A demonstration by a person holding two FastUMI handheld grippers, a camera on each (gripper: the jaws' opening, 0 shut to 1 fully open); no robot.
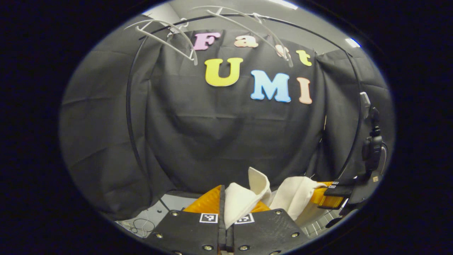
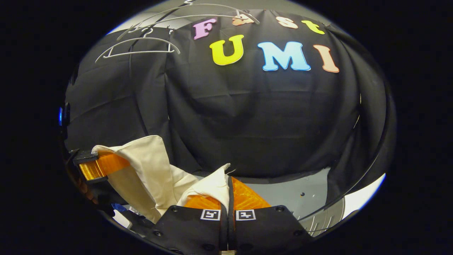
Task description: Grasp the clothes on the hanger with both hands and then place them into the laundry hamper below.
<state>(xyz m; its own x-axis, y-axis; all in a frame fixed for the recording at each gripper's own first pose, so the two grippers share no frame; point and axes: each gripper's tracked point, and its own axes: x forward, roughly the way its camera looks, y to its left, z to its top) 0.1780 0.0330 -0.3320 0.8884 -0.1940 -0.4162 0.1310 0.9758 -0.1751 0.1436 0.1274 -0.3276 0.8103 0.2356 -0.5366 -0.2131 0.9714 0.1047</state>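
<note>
I hold the cream garment (image 1: 244, 198) pinched tight in both my left gripper (image 1: 225, 212) and my right gripper (image 2: 229, 198), stretched low between them, well below the bare white hangers (image 1: 166, 39) on the rail.

No legible text, label, number or sign anywhere.

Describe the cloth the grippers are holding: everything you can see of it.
The cloth is cream, soft and matte, like cotton. It is off the white hangers above and hangs slack between the two grippers. The right gripper pinches one bunched edge between its orange fingers; the left gripper clamps another fold, which sticks up past its fingertips. Between them it sags in loose folds. Its lower part is out of sight.
</note>
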